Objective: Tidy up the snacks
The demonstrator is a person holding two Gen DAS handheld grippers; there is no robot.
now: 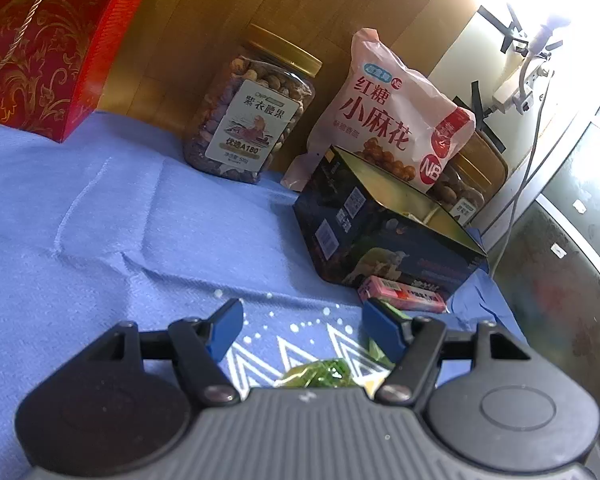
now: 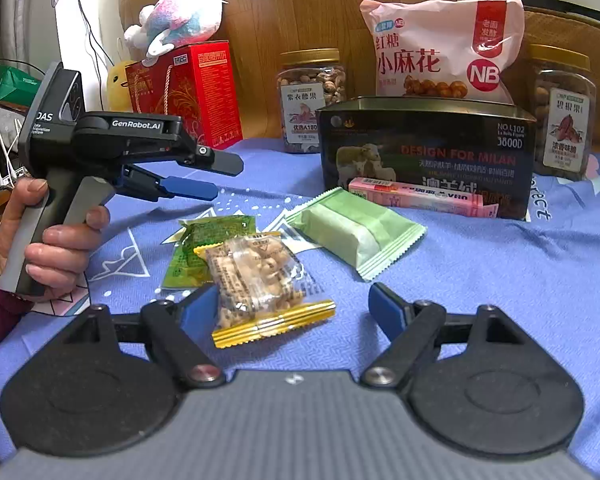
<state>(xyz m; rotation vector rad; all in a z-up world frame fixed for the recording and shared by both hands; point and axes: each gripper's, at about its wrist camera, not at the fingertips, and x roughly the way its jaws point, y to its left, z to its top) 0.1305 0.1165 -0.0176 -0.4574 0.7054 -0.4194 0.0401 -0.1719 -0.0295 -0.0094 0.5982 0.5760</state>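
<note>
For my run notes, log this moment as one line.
stage: before pickup | left tool: open, empty | right tool: open around peanut packet, not gripping | tin box: open, behind packets

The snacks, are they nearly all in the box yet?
Not yet. Something pale already shows inside the open box. Nothing is in hand: the right gripper stands open around the peanut packet, and the left gripper is open above the cloth. Still loose are that packet, the dark green packet, the light green packet and the pink pack by the box.
</note>
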